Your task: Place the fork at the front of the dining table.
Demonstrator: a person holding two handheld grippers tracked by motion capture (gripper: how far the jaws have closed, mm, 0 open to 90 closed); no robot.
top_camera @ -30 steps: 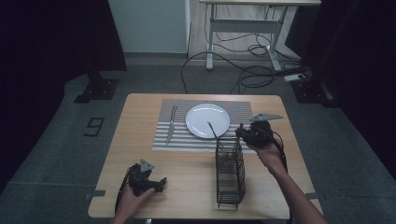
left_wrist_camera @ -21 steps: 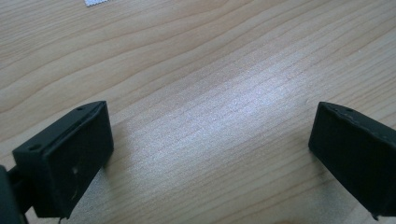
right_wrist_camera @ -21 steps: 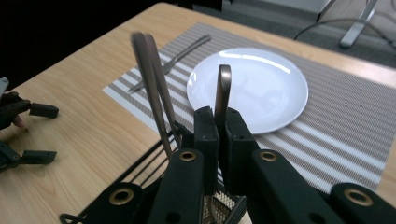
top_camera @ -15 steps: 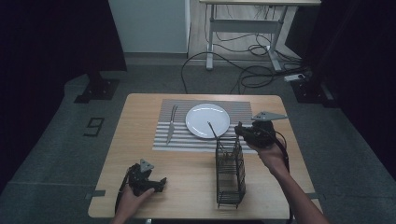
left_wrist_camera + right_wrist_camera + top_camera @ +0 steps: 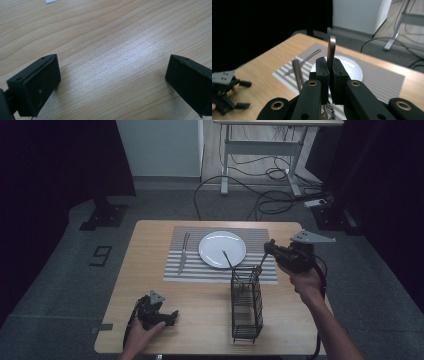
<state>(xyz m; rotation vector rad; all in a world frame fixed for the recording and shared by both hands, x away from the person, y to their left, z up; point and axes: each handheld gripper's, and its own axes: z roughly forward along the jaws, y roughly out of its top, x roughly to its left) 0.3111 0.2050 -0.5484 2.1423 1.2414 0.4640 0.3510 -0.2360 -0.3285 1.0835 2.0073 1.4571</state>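
The right gripper [image 5: 329, 72] pinches one metal handle [image 5: 331, 51]; the left gripper [image 5: 112, 82] sits open.
One plate [image 5: 212, 252], one fork [image 5: 183, 253], one basket [image 5: 246, 302]; up close, two more handles [image 5: 297, 73] show.

Grey floor [image 5: 60, 285] with loose cables [image 5: 260, 205], a metal-legged desk [image 5: 260, 155], possibly dark curtains [image 5: 50, 165].

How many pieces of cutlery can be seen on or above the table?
3. A fork lies on the striped placemat left of the plate. One utensil stands in the wire caddy. The right gripper holds another. The caddy may hide more.
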